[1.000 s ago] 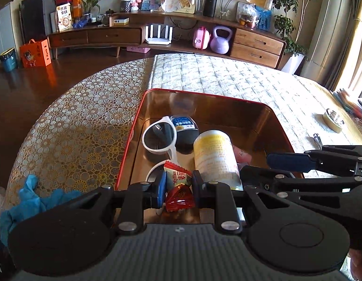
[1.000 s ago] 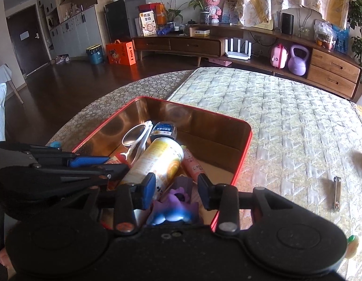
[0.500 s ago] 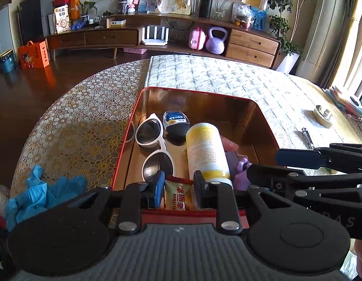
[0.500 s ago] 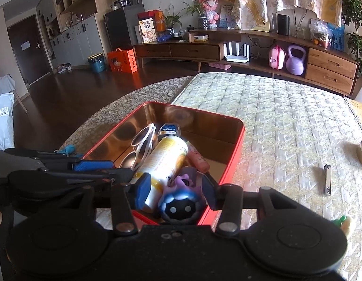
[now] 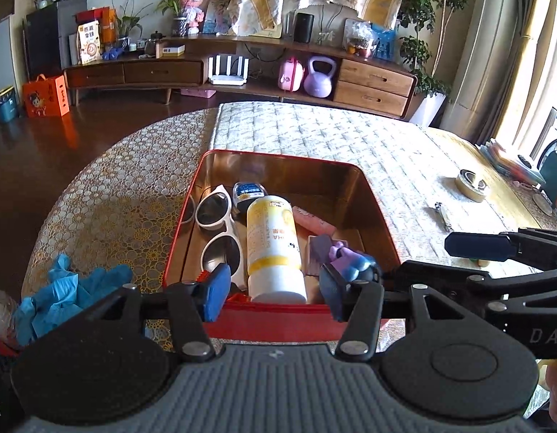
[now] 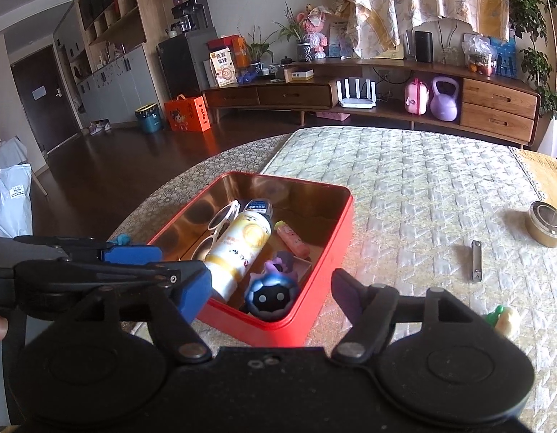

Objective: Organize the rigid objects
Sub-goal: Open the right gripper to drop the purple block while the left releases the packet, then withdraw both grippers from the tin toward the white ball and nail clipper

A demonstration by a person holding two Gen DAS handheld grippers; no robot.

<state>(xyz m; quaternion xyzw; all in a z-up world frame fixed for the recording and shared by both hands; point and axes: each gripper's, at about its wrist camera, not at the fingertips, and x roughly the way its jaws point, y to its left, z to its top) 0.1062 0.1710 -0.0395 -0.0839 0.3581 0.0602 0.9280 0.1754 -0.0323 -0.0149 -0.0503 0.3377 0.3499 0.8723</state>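
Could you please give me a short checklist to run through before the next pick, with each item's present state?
1. Left hand-held gripper empty, jaws opening: ok.
2. Right hand-held gripper empty, jaws opening: ok.
3. Round purple-blue toy inside the red metal tin: ok.
4. White-framed sunglasses and yellow-white bottle in the tin: ok.
5. Silver nail clipper in the tin: not ok, on the quilted tablecloth.
6. Small green-yellow item identified: cannot tell.

red tin, white sunglasses, yellow-white bottle
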